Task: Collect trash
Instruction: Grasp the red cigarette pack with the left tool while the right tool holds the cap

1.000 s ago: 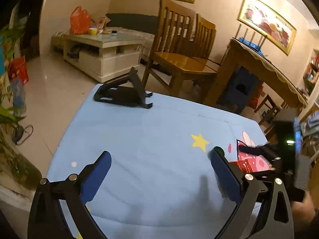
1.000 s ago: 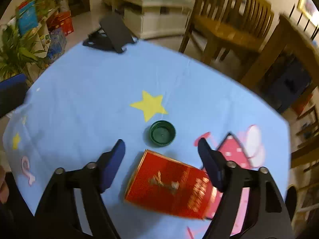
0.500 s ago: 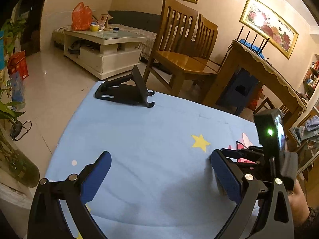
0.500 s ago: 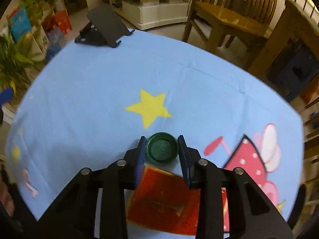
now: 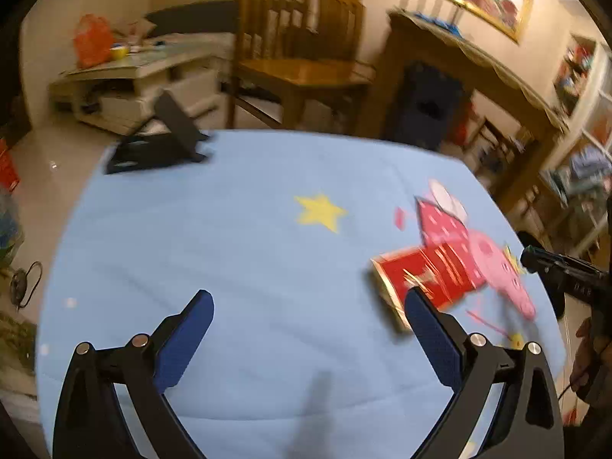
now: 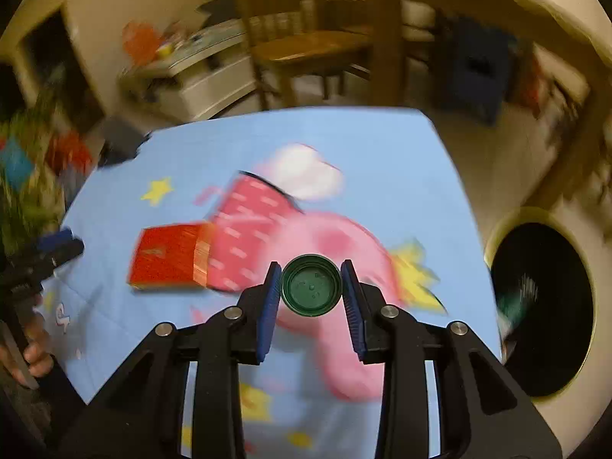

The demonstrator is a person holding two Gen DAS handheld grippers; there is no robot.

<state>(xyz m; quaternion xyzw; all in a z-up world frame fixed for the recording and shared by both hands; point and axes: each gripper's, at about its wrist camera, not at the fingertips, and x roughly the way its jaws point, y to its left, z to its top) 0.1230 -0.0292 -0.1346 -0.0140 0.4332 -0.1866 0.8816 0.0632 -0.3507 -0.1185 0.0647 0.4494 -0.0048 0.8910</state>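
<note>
The right gripper (image 6: 310, 291) is clenched on a green bottle cap (image 6: 311, 285), low centre of frame, pads on its opposite rims. The cap is likely light, stiff and slick, so a hold across the rim suits it. At right gapes a black-lined bin (image 6: 543, 310). The left gripper (image 5: 306, 340) stands spread and empty beside a red box (image 5: 424, 275).
</note>
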